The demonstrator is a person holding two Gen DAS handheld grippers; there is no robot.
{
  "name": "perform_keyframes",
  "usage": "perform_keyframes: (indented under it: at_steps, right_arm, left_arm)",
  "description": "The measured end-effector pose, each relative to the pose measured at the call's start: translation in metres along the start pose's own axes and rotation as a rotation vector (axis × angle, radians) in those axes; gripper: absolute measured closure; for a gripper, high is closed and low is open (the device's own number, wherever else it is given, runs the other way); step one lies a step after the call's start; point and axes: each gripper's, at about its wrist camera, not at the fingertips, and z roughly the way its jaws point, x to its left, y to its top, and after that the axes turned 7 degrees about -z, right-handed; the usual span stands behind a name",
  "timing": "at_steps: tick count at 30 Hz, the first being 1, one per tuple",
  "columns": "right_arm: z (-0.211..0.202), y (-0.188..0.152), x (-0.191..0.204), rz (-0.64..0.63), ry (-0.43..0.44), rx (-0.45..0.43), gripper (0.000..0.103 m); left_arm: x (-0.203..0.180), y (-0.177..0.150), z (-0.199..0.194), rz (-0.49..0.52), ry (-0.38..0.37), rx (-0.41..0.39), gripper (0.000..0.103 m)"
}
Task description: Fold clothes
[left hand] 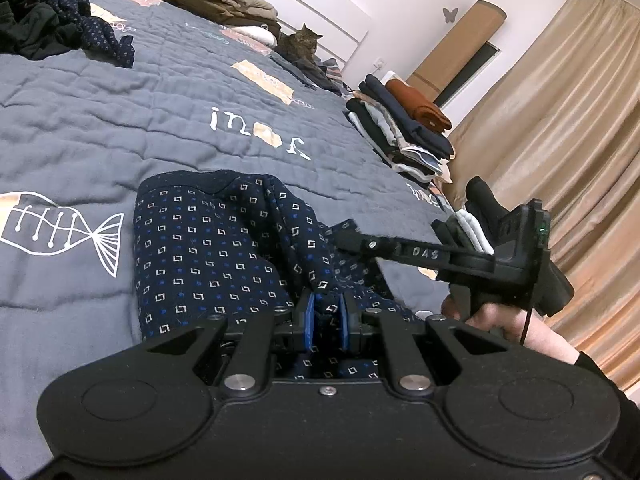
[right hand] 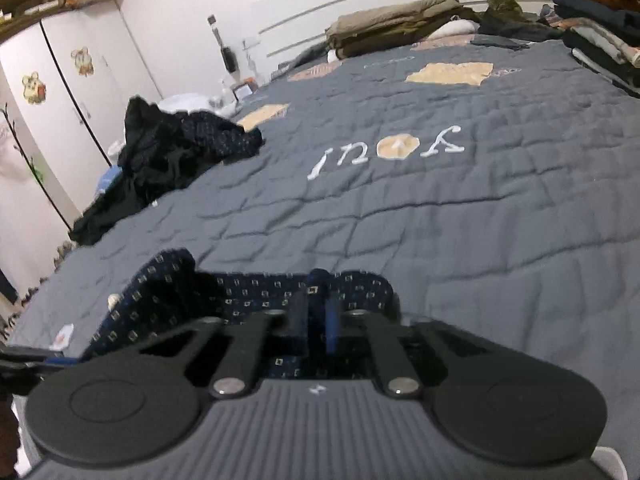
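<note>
A navy garment [left hand: 208, 248] printed with small white squares and blue dots lies rumpled on the near part of the grey quilted bedspread [left hand: 120, 120], on the near side of its white stitched lettering [left hand: 256, 132]. The left gripper [left hand: 327, 322] pinches a bunched fold of this fabric between its blue pads. The right gripper [right hand: 316, 320] is closed on the garment's edge, a ridge of cloth rising between its fingers. Beyond the lettering sit 2 stacks of folded clothes [left hand: 404, 132], a loose dark pile [left hand: 52, 20] and a tabby cat [left hand: 300, 42].
</note>
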Motion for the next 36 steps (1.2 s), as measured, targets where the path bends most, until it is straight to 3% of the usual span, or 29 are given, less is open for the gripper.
perform_keyframes:
  at_steps: [4,7,12,20,27,31,36]
  right_arm:
    - [-0.012,0.005,-0.007,0.053,0.006,-0.068,0.097]
    - [-0.009,0.002,-0.014,0.060,-0.030,-0.067,0.097]
    - [0.009,-0.014,-0.022,0.059,-0.065,0.013,0.092]
    - [-0.033,0.014,-0.012,0.012,-0.024,-0.053,0.068]
    - [-0.022,-0.001,-0.004,0.009,0.137,0.069,0.066]
    - [-0.001,-0.019,-0.016,0.045,0.100,0.148,0.066]
    - [-0.013,-0.012,-0.014,0.068,0.111,0.123,0.065]
  left_arm:
    - [0.000,0.001,-0.002,-0.011,-0.015,-0.017,0.090]
    - [0.000,0.002,-0.002,-0.014,-0.019,-0.023,0.090]
    - [0.001,0.002,0.001,-0.020,-0.012,-0.019,0.090]
    - [0.004,0.005,0.001,-0.036,-0.010,-0.031,0.090]
    - [0.002,0.003,0.000,-0.034,-0.008,-0.033,0.090]
    - [0.002,0.004,0.001,-0.031,-0.006,-0.031,0.090]
    - [0.004,0.004,0.002,-0.037,-0.004,-0.030,0.090]
